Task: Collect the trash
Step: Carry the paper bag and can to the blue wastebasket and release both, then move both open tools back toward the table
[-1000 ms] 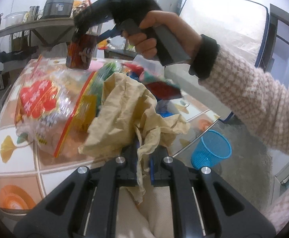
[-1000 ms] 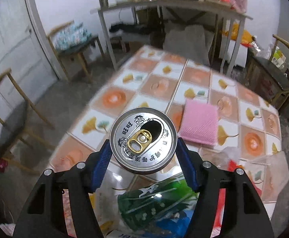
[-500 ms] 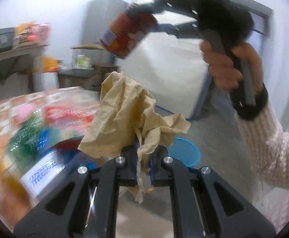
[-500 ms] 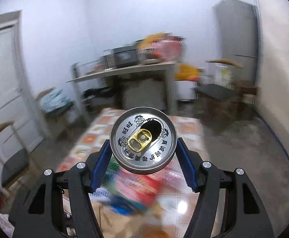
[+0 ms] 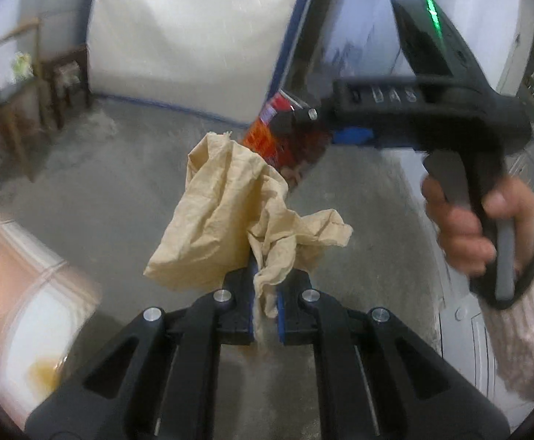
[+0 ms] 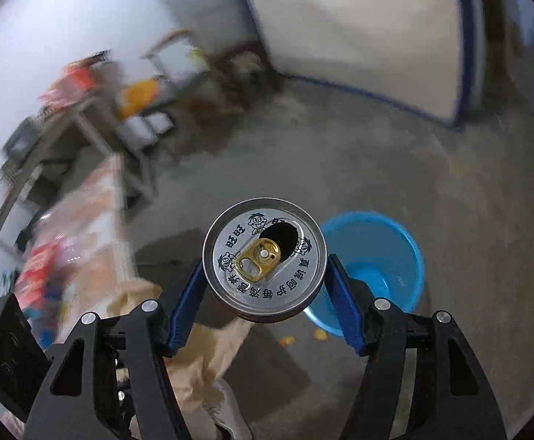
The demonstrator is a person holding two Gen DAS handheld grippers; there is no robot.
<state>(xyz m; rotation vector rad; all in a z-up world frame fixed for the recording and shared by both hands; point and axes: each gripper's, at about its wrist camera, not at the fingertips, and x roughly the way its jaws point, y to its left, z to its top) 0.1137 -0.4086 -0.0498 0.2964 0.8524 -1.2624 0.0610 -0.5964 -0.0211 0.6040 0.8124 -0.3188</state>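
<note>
My left tool (image 5: 265,304) is clamped on a crumpled beige paper (image 5: 230,220); the blue pads are almost together, with only a thin fold of the paper between them, and the rest of it stands up in front of the camera like a loose sheet. My right tool (image 6: 265,286) is clamped on a can (image 6: 264,258), one blue pad pressing on each side of it, and the can's silver top with the golden pull tab and the open mouth faces the camera. In the left view I see the same can (image 5: 285,143) from the side (its body is red, the print is blurred), held out above the grey floor (image 5: 101,190), just behind the top of the paper. The hand (image 5: 476,227) on the right tool's handle is at the right edge, with a pale knitted sleeve (image 5: 520,337). In the right view a blue basket (image 6: 377,267) stands on the floor right behind the can, partly covered by it, and some small orange crumbs (image 6: 303,336) lie on the floor near its rim. The counter (image 5: 17,293) with the tile pattern is at the left edge in both views, blurred, with colourful packets (image 6: 43,271) on it that I cannot read.
</note>
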